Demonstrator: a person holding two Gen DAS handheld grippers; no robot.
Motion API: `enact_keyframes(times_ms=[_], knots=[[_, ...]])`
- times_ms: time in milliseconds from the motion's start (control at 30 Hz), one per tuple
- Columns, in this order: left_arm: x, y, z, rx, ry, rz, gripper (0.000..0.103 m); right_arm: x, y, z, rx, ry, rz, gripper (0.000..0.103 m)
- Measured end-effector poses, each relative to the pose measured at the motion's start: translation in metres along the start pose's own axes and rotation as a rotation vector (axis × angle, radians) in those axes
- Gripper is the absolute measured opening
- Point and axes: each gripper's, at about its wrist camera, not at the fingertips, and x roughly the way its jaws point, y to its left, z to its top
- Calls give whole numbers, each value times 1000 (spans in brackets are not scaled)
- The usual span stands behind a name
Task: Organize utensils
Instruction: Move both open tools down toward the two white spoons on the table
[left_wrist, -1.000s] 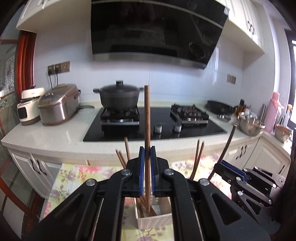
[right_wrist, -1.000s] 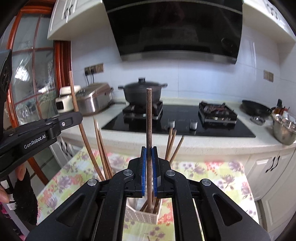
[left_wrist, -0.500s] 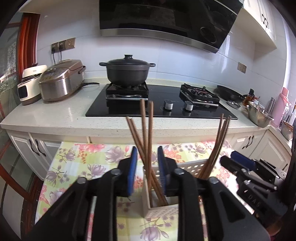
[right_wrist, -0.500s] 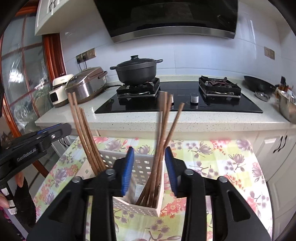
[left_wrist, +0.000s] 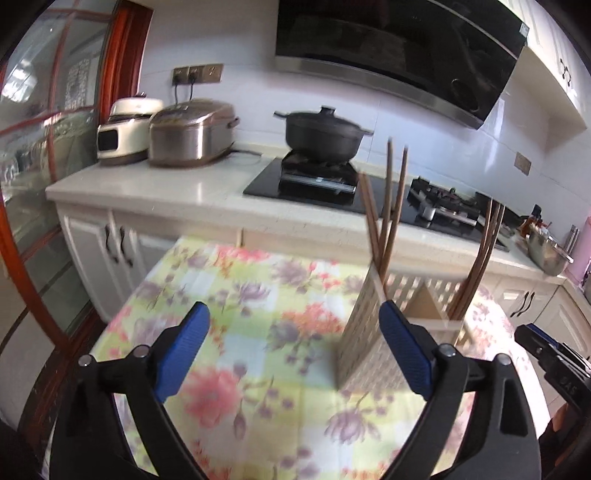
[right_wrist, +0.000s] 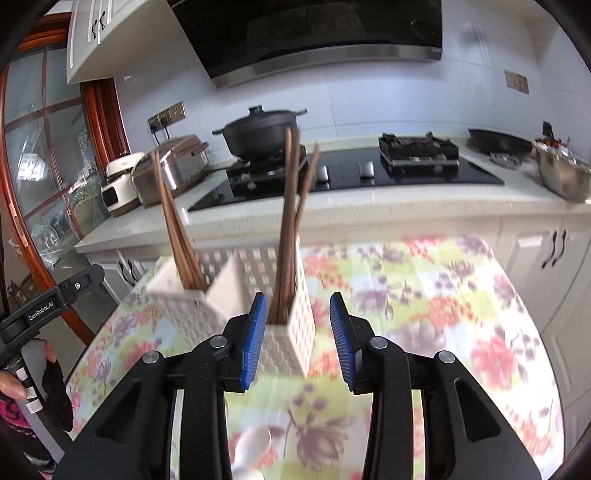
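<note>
A white lattice utensil holder (left_wrist: 364, 332) (right_wrist: 288, 332) with compartments stands on the floral tablecloth. Brown chopsticks stand in its two end compartments: one bunch (left_wrist: 388, 206) (right_wrist: 173, 225) on one end, another (left_wrist: 484, 258) (right_wrist: 291, 206) on the other. My left gripper (left_wrist: 291, 350) is wide open and empty, to the left of the holder. My right gripper (right_wrist: 297, 339) is open and empty, its jaws either side of the holder's near corner. A white spoon (right_wrist: 255, 450) lies on the cloth below the right gripper.
The floral table (left_wrist: 229, 295) sits in front of a white counter (left_wrist: 155, 184) with a hob, a black pot (left_wrist: 325, 133), rice cookers (left_wrist: 192, 133) and a steel bowl (right_wrist: 561, 173). The other gripper shows at each view's edge (left_wrist: 554, 362) (right_wrist: 44, 306).
Both grippers let go of their chopsticks, which now stand in the holder. Both jaws opened wider and drew back; the left swung away to the left.
</note>
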Motion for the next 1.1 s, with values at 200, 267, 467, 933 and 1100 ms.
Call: enact_keyframes(times_ms=[200,267,467,933,1100], knots=[[-8,6,-41,35,29,35,94,-8,-1,-38,23,42,2,41],[-10,6,-50,49,36,42,95,-9,0,-48,24,53,-1,41],[-22,0,-81,89,52,41,95,-13,4,-75,29,85,-9,45],[-33,-6,-130,151,98,42,95,-18,16,-123,40,177,-11,45],[-37,1,-130,134,85,47,95,-20,22,-132,39,200,-3,45]])
